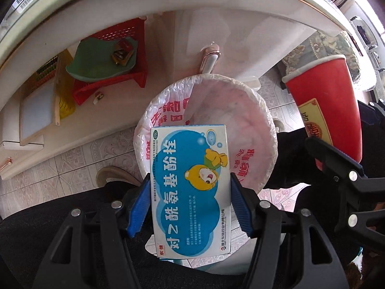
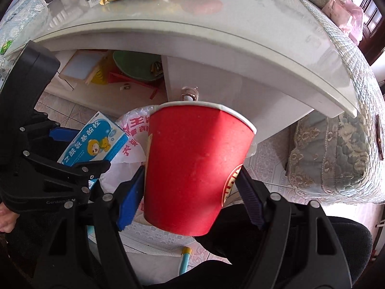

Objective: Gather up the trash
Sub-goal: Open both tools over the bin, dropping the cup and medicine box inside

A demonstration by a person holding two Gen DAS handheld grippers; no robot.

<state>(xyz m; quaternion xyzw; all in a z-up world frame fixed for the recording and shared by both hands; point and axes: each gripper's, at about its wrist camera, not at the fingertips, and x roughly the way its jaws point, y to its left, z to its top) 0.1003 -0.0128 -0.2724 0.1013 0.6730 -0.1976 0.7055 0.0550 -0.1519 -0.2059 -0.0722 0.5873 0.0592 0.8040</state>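
A blue medicine box [image 1: 190,190] is clamped by the left gripper [image 1: 190,204] above the lined bin [image 1: 252,110]; a red paper cup [image 2: 195,168] is clamped by the right gripper [image 2: 192,192] alongside, below the desk [image 2: 216,24] edge.

Left gripper [image 1: 190,192], blue pads clamped on the long edges of a medicine box [image 1: 190,187], held above the lined trash bin [image 1: 250,110]. Right gripper [image 2: 192,190], beside it over the bin's edge, pads pressed against a red paper cup [image 2: 192,168].
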